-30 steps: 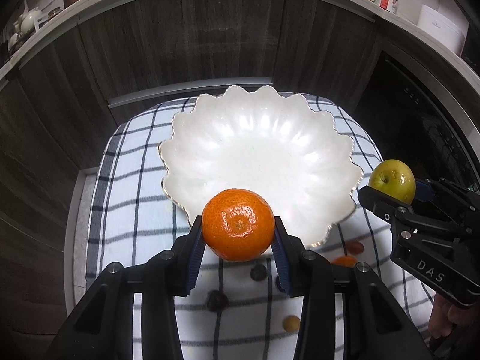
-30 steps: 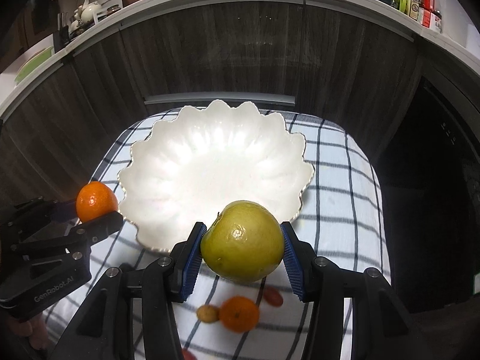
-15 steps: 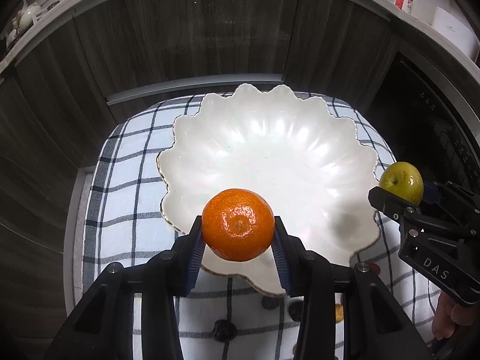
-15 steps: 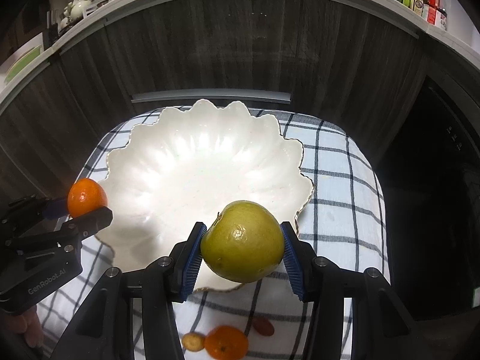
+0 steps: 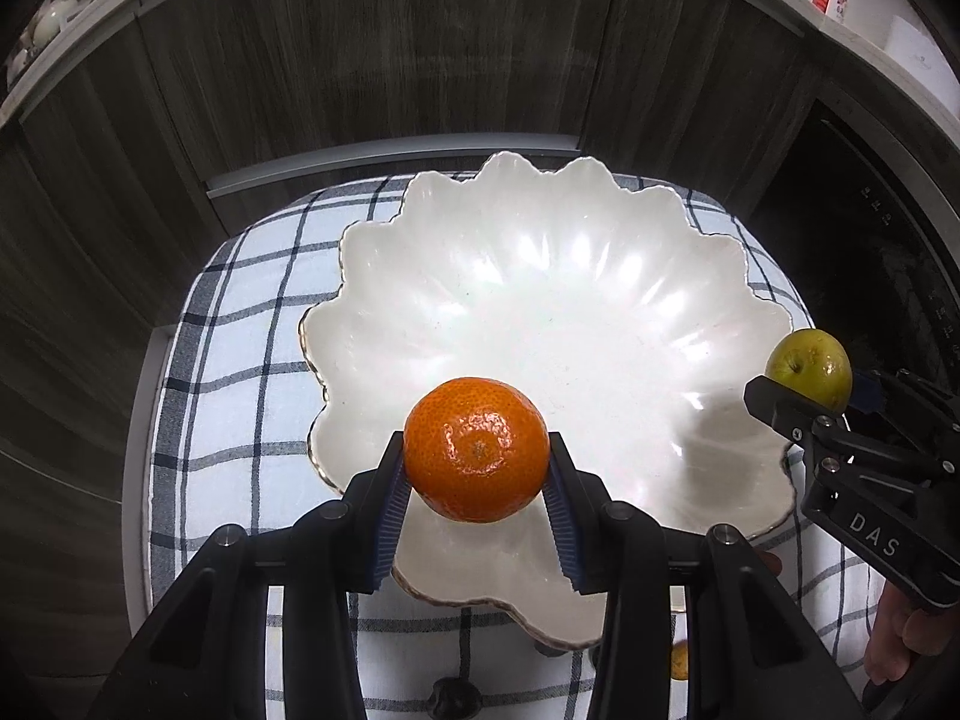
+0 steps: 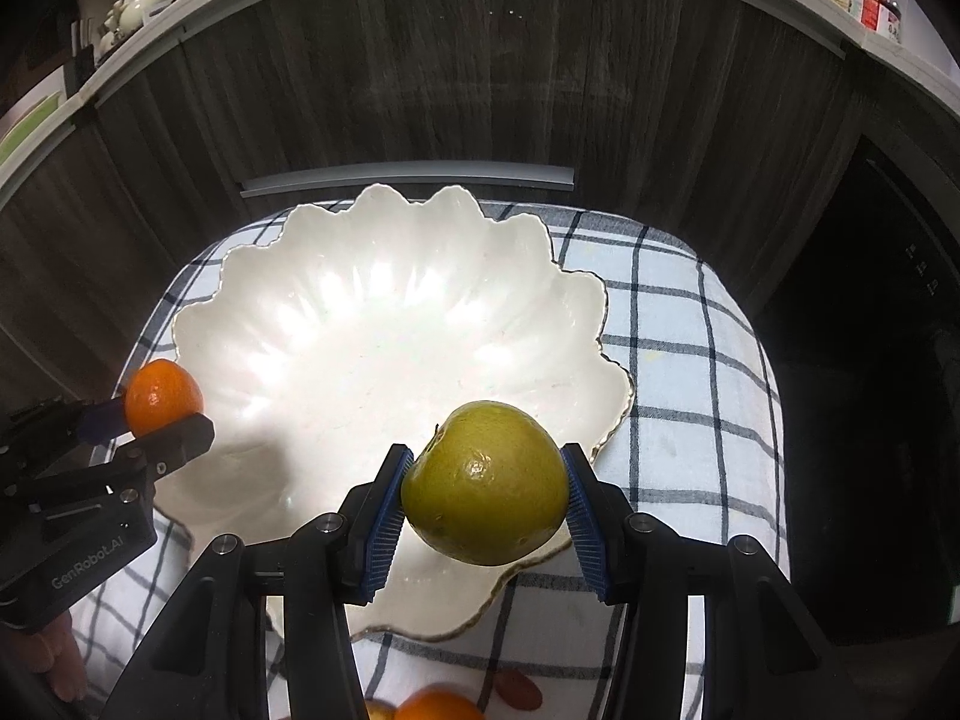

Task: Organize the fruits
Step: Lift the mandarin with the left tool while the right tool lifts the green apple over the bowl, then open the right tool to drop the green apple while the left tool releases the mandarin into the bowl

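Observation:
A white scalloped bowl (image 5: pixel 558 312) (image 6: pixel 372 324) sits on a checked cloth with nothing in it. My left gripper (image 5: pixel 477 468) is shut on an orange tangerine (image 5: pixel 477 450), held over the bowl's near left rim. My right gripper (image 6: pixel 486 492) is shut on a green apple (image 6: pixel 486 483), held over the bowl's near right rim. In the left wrist view, the green apple (image 5: pixel 810 369) shows at the right edge in the right gripper. From the right wrist, the tangerine (image 6: pixel 162 399) appears at the left in the left gripper.
The blue-and-white checked cloth (image 5: pixel 240 360) (image 6: pixel 678 360) covers a small table. Dark wood cabinet fronts (image 5: pixel 390 60) stand close behind, a dark appliance (image 6: pixel 870 390) to the right. Small fruits lie near the front: another tangerine (image 6: pixel 438 705), a red piece (image 6: pixel 519 690), a dark piece (image 5: pixel 450 693).
Both grippers have moved forward and lower with their fruit, from short of the bowl's near rim to over it. The bowl looks larger; the loose fruits have slid toward the bottom edge.

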Demonstrator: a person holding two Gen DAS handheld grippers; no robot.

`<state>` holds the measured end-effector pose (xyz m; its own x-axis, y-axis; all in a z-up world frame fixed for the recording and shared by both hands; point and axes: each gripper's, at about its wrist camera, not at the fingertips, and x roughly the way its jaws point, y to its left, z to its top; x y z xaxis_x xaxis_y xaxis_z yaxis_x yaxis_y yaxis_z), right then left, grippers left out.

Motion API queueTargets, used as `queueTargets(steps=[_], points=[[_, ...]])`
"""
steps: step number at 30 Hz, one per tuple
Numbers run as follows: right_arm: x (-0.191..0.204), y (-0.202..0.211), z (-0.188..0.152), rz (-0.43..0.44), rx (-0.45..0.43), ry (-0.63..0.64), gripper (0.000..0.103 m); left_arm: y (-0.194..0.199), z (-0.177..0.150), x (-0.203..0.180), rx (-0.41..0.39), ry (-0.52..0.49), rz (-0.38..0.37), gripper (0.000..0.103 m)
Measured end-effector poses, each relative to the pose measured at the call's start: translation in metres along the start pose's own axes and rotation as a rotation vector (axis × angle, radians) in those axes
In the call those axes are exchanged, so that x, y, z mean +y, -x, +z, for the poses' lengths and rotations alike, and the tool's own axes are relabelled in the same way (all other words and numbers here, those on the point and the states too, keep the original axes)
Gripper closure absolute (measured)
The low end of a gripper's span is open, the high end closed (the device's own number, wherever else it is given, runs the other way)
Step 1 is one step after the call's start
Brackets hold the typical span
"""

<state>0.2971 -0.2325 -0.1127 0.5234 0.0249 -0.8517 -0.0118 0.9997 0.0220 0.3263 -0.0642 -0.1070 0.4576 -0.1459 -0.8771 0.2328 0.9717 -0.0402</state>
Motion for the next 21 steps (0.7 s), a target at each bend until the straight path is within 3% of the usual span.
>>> queueTargets(steps=[21], points=[[0.006,-0.021,-0.005,0.002,0.050,0.018,0.052,-0.016,-0.003,0.003,0.060,-0.004,0.009,0.060]])
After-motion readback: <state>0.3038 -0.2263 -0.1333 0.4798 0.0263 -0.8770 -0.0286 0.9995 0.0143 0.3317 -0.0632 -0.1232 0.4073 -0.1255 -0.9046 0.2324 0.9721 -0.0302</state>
